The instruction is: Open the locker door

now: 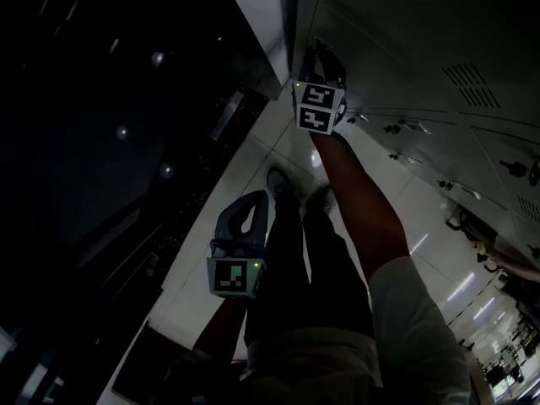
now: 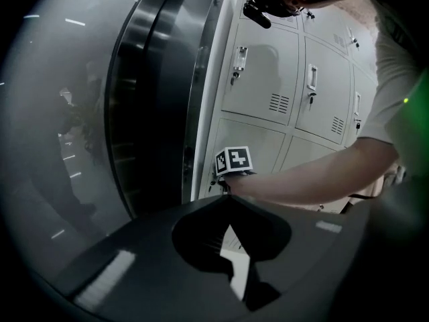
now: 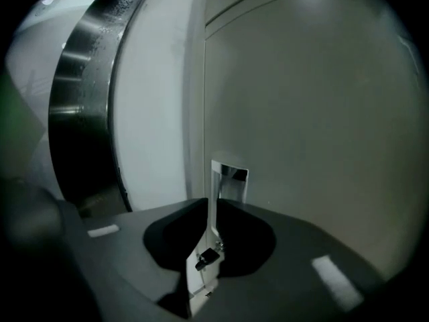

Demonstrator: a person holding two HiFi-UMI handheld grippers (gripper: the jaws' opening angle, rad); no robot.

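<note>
Fingers [image 3: 295, 247] on our right gripper [image 3: 209, 205] were pinched shut on the handle [image 3: 224, 180]. It was a thin shiny metal strip that stood upright and faced the camera edge-on. It sat at the left edge of the locker door [image 3: 315, 113], a flat matte grey panel, right beside the vertical seam. Left of that we had a plain white strip, then a curved brushed steel trim [image 3: 80, 113]. Our left gripper [image 2: 231, 197] had its dark plastic fingers [image 2: 134, 267] closed tip to tip with nothing in them, held low over the glossy pale floor [image 1: 253, 142], well apart from the lockers [image 2: 268, 79]. In the head view our forearm [image 1: 354, 192] stretched out toward the locker bank.
</note>
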